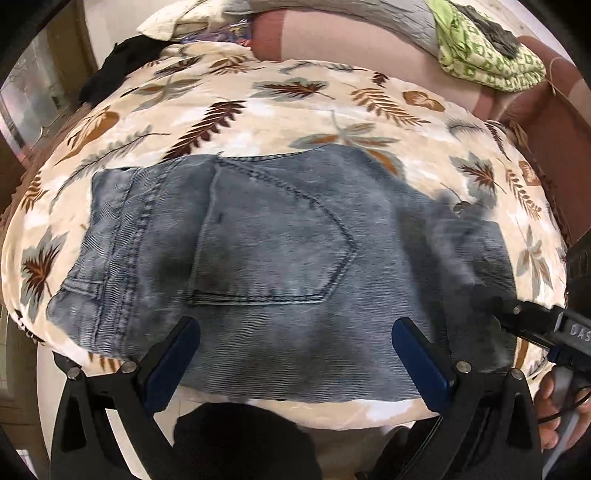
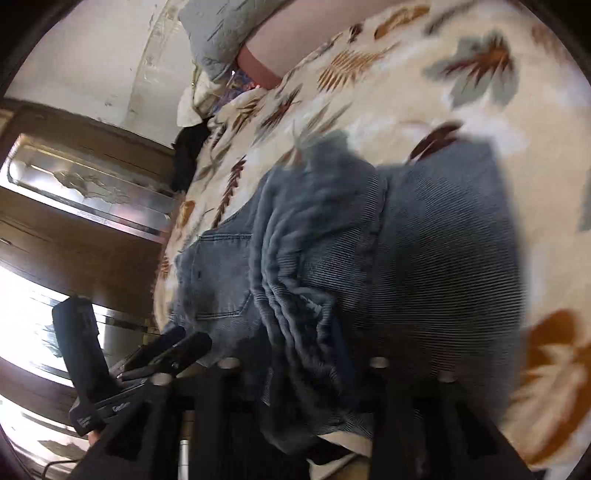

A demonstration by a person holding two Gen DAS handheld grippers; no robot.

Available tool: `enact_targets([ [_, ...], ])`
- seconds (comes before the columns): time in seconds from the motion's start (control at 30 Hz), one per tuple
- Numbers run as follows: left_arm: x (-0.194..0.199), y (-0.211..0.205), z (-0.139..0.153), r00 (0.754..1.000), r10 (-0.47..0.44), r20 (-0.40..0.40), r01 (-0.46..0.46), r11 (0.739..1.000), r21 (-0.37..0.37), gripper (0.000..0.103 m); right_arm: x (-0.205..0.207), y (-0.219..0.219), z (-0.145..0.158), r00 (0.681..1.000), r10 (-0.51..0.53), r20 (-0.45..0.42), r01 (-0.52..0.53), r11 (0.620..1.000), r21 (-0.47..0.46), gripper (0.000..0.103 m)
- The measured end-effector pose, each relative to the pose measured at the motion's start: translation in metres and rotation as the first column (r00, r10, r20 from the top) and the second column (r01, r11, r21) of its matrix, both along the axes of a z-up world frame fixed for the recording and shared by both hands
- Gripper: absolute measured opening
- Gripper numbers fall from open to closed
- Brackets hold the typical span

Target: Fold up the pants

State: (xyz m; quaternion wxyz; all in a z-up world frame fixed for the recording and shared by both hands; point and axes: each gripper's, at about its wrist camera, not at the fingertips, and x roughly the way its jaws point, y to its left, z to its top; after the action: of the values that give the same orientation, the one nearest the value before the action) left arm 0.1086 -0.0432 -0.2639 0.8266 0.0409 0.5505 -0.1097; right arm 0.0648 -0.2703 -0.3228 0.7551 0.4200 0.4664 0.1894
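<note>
The blue-grey jeans [image 1: 266, 258] lie on the leaf-print blanket [image 1: 295, 107], folded, back pocket facing up. My left gripper [image 1: 295, 343] is open above their near edge, holding nothing. My right gripper [image 2: 299, 332] is shut on a bunched fold of the jeans [image 2: 295, 266] and holds it up; its fingers are mostly hidden by the cloth. It shows in the left wrist view [image 1: 491, 295] at the right of the jeans, blurred. The left gripper shows in the right wrist view [image 2: 177, 350] at the lower left.
The blanket covers a bed. A pink bolster [image 1: 354, 33], a green patterned cloth [image 1: 484, 55] and a black garment [image 1: 122, 62] lie at the far side. A wooden wardrobe with mirror panels [image 2: 85, 206] stands beside the bed. The bed's near edge [image 1: 295, 410] is just below my left gripper.
</note>
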Motion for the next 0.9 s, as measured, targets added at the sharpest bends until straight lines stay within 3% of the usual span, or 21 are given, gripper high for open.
enact_targets([
  [0.1,-0.002,0.005,0.000,1.000,-0.002,-0.004,0.002,1.000,-0.003,0.103,-0.017,-0.013,0.011,0.991,-0.061,0.119,0.045,0.990,0.134,0.061],
  [0.2,-0.003,-0.001,0.001,1.000,-0.014,0.001,0.014,1.000,-0.007,0.103,-0.031,-0.032,0.027,0.977,-0.114,0.182,0.098,0.991,0.096,0.062],
  [0.3,-0.008,-0.020,0.001,0.998,-0.057,0.007,0.057,0.998,-0.020,0.103,-0.044,-0.054,0.023,0.977,-0.154,0.149,0.145,0.987,0.068,0.062],
  [0.33,-0.010,-0.026,0.001,0.997,-0.072,0.011,0.072,0.997,-0.018,0.103,-0.047,-0.058,0.018,0.979,-0.162,0.124,0.156,0.986,0.055,0.060],
  [0.47,-0.019,-0.058,-0.006,0.988,-0.149,0.029,0.148,0.988,0.039,0.103,-0.060,-0.059,-0.006,0.987,-0.159,0.033,0.160,0.987,-0.018,0.039],
  [0.6,-0.021,-0.077,-0.032,0.980,-0.196,0.031,0.184,0.957,0.226,0.103,-0.062,-0.050,-0.033,0.990,-0.115,-0.076,0.108,0.990,-0.092,0.033],
  [0.63,-0.020,-0.076,-0.038,0.980,-0.196,0.022,0.185,0.954,0.236,0.103,-0.064,-0.049,-0.033,0.991,-0.122,-0.064,0.115,0.988,-0.102,0.029],
  [0.8,-0.009,-0.061,-0.035,0.989,-0.147,-0.012,0.147,0.972,0.181,0.103,-0.051,-0.045,-0.008,0.996,-0.082,-0.028,0.074,0.976,-0.206,0.029],
  [0.9,-0.004,-0.041,-0.022,0.994,-0.110,0.018,0.106,0.983,0.150,0.103,-0.033,-0.039,0.013,0.996,-0.083,0.016,0.084,0.961,-0.263,0.030],
])
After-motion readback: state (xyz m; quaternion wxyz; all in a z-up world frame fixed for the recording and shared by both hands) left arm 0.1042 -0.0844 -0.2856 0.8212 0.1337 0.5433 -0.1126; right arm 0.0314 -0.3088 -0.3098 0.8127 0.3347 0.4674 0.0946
